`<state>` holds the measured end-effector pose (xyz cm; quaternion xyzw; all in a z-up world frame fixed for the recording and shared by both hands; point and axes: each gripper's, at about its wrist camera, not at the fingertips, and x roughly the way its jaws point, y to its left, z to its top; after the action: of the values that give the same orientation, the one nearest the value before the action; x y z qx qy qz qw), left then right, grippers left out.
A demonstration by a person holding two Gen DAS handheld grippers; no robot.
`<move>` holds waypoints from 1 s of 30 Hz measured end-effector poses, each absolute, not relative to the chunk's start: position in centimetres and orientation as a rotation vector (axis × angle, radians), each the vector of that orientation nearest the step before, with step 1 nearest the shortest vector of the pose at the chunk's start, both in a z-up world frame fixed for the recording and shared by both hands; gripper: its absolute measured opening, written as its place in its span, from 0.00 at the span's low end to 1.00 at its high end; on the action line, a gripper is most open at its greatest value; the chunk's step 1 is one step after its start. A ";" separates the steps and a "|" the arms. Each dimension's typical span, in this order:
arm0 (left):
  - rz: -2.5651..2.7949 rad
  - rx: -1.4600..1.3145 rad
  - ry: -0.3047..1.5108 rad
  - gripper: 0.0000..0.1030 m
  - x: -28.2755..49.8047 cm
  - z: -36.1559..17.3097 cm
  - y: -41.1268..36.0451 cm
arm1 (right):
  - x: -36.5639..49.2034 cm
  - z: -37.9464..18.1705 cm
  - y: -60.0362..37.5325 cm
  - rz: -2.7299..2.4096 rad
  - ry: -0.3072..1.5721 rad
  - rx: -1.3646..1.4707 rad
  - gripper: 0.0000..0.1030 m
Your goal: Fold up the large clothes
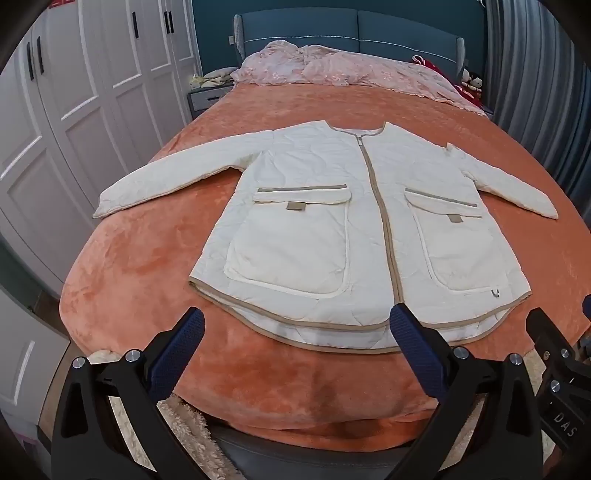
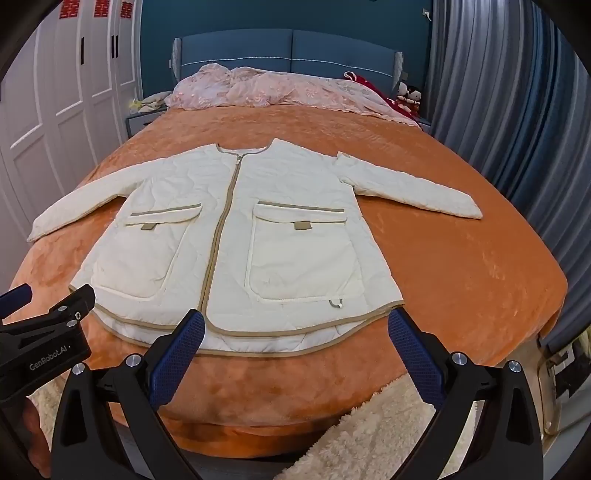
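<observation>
A cream quilted jacket [image 1: 332, 221] with tan trim lies flat and face up on the orange bedspread [image 1: 147, 258], zipped shut, both sleeves spread out to the sides, hem toward me. It also shows in the right wrist view [image 2: 236, 236]. My left gripper [image 1: 295, 325] is open and empty, hovering just before the hem near its middle. My right gripper [image 2: 295, 325] is open and empty, before the hem's right part. The left gripper's body shows at the left edge of the right wrist view [image 2: 48, 325].
A pink crumpled quilt [image 1: 332, 70] lies at the bed's head by the blue headboard [image 1: 351, 33]. White wardrobes [image 1: 74, 110] stand left, grey-blue curtains [image 2: 517, 129] right. A fluffy cream rug [image 2: 369, 435] lies on the floor below the bed's foot.
</observation>
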<state>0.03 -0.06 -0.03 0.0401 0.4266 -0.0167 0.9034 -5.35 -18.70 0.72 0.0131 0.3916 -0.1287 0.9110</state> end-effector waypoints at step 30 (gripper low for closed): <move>-0.043 0.077 0.867 0.95 -0.2 0.6 -0.7 | -5.0 1.0 -18.8 -0.255 0.816 0.025 0.95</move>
<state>-0.20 -0.67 0.59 0.0373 0.4197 -0.0208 0.9066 -5.05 -18.82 1.04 0.0123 0.3956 -0.1236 0.9100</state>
